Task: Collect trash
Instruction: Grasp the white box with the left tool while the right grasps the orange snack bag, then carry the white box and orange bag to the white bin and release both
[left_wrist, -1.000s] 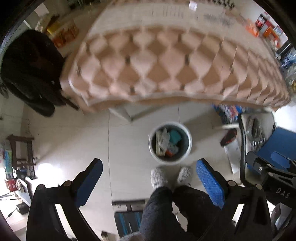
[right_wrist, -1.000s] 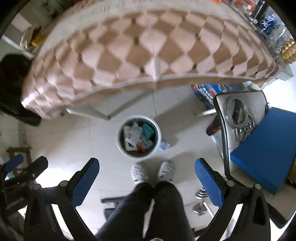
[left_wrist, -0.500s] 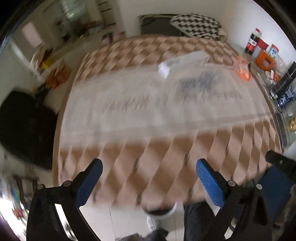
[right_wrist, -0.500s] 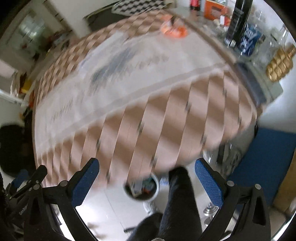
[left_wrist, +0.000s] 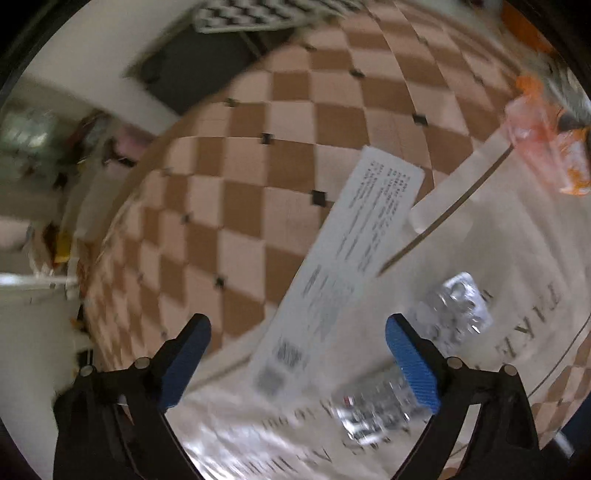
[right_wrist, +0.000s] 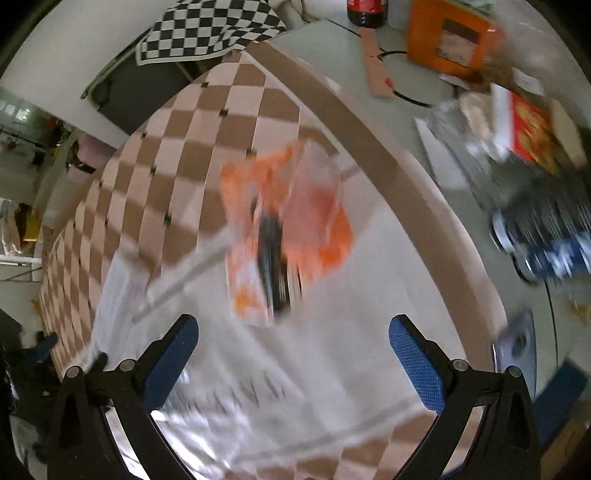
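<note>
Both grippers over brown-and-cream checkered tablecloth (left_wrist: 295, 155), nothing held.

Left gripper (left_wrist: 297, 363): jaws wide but closing, nothing pinched; long white printed paper slip (left_wrist: 341, 266) lies flat below it, long axis diagonal, near end between the fingers, far end up-right. Crinkled silver foil blister pack (left_wrist: 456, 308) just right of slip. Right gripper (right_wrist: 293, 363): jaws spread wide, empty; crumpled orange-and-clear plastic wrapper (right_wrist: 291, 225) ahead on cloth, long axis roughly away from camera, blurred.

Print on the paper slip (left_wrist: 343, 273) is too blurred to read.
</note>
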